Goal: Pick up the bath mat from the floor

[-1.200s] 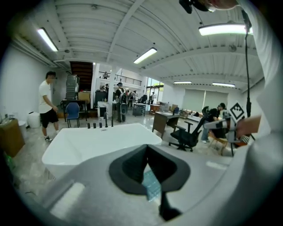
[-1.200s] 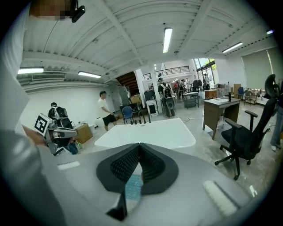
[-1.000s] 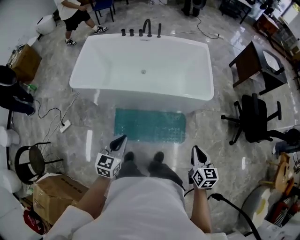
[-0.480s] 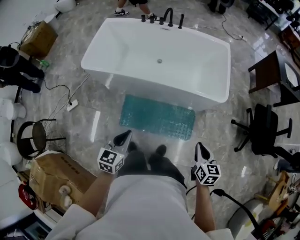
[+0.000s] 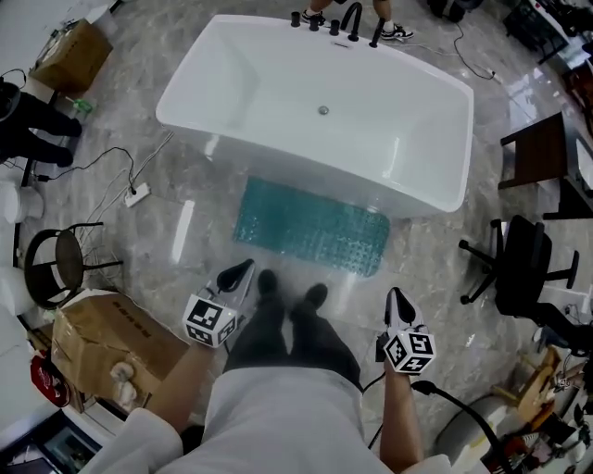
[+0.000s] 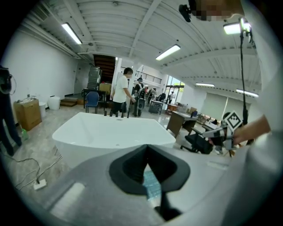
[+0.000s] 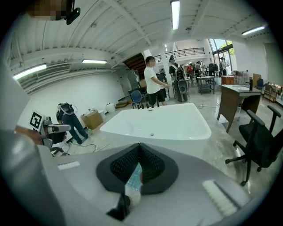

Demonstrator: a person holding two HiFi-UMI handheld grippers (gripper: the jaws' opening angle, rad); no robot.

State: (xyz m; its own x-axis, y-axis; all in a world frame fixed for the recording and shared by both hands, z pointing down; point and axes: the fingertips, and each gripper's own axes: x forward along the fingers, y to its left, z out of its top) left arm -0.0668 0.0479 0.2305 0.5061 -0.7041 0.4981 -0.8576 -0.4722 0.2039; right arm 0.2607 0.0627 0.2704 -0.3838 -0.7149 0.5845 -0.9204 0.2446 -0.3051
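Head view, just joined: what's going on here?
A person stands on the floor facing a white bathtub, with a claw in each hand. The left claw and right claw are both shut and empty, held low beside the legs. The teal bath mat lies flat beside the tub, just ahead of the person's shoes. Neither claw touches it, so the pickup has not begun.

Bath mat [image 5: 310, 227] flat on floor, just in front of bathtub [image 5: 315, 111], long side along tub's near wall. Person's shoes [image 5: 289, 289] near mat's near edge. Left gripper [image 5: 241, 268] left of shoes, right gripper [image 5: 395, 294] right of them. Taps [image 5: 350, 23] on tub's far rim. Cardboard box [image 5: 111, 338] and stool [image 5: 57, 264] to the left, office chair [image 5: 519, 268] to the right.
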